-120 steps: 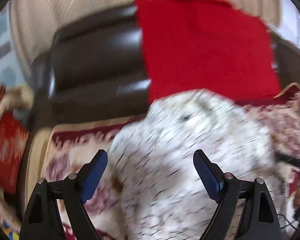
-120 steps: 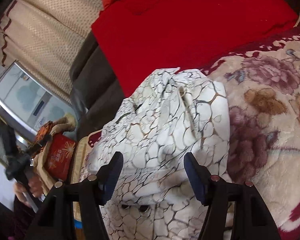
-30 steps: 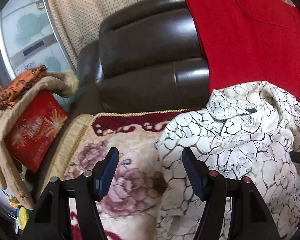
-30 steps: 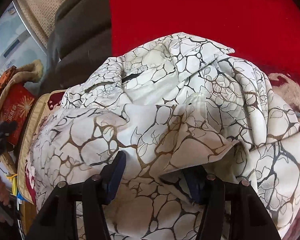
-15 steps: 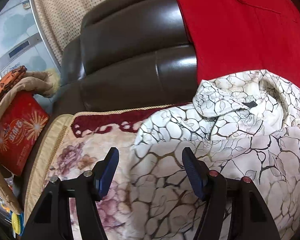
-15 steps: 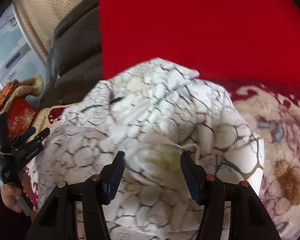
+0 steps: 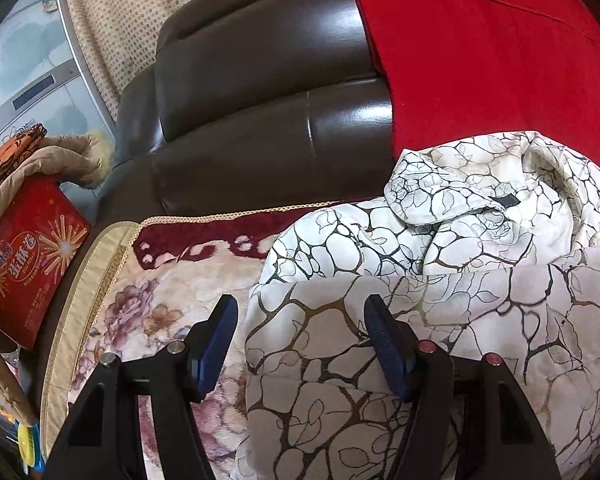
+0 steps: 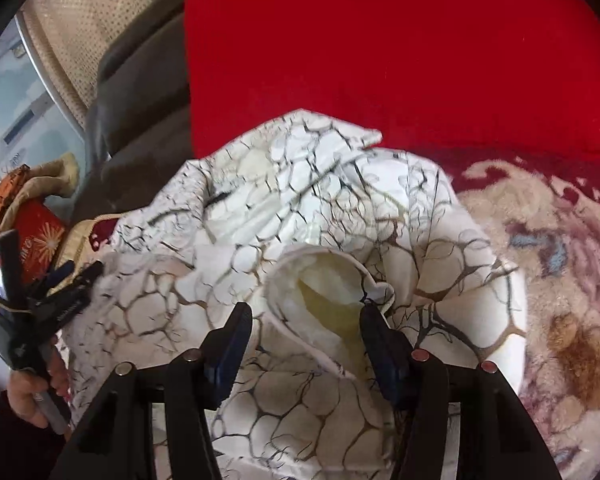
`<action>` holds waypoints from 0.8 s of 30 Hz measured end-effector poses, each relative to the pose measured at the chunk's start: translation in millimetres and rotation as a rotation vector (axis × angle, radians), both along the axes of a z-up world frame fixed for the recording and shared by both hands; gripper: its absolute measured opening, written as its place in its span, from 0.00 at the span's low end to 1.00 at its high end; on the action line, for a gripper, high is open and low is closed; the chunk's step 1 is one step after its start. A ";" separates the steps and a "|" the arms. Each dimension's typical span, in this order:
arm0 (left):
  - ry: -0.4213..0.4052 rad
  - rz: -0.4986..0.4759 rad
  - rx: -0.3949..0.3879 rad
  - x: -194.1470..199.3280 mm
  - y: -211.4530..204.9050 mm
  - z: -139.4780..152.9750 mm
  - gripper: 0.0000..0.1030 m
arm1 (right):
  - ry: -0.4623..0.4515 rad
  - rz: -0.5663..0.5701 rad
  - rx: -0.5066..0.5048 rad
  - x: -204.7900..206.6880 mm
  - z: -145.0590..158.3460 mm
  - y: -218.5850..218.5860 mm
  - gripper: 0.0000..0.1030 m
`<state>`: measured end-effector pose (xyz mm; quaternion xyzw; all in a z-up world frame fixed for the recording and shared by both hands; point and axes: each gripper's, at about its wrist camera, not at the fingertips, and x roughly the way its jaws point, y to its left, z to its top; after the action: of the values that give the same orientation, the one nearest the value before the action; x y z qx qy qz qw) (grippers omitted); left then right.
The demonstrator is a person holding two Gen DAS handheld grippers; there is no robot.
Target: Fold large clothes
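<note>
Plush floral blanket in cream and maroon covers the seat of a glossy dark leather sofa, with smooth red cloth draped down its backrest. On the blanket sits a rumpled white jacket veined with a black-and-gold crackle print. Left gripper and right gripper both hover spread apart over its folds, clamping nothing.

Dark leather sofa w/ red blanket over the back, floral throw on seat, red box at left.
</note>
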<state>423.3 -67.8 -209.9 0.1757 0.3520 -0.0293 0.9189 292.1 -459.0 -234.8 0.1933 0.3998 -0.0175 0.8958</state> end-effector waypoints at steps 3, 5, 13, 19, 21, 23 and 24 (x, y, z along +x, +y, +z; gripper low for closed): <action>0.003 0.004 0.004 1.5 0.5 -2.8 0.65 | 0.001 0.010 -0.014 0.2 1.5 3.3 0.58; 0.004 0.003 0.008 2.3 0.0 -5.6 0.65 | 0.049 0.002 0.000 5.6 -11.4 0.4 0.58; 0.107 0.007 0.057 7.9 2.0 -24.9 0.65 | 0.069 -0.008 0.047 2.8 -4.7 1.5 0.59; 0.098 -0.034 0.006 -47.3 39.6 13.6 0.74 | 0.011 -0.016 0.071 -58.4 34.6 -12.1 0.59; 0.121 -0.052 0.002 -78.0 60.5 18.4 0.75 | 0.009 -0.027 0.068 -90.7 45.3 -18.0 0.60; 0.160 -0.058 0.002 -102.3 79.8 16.8 0.75 | 0.013 -0.045 0.072 -118.2 50.9 -24.7 0.62; 0.195 -0.062 -0.006 -122.1 94.7 12.7 0.76 | 0.015 -0.052 0.079 -130.7 51.8 -27.2 0.63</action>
<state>301.3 27.0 -197.2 0.1803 0.4342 -0.0758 0.8793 161.3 -486.2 -182.9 0.2385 0.4016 -0.0265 0.8838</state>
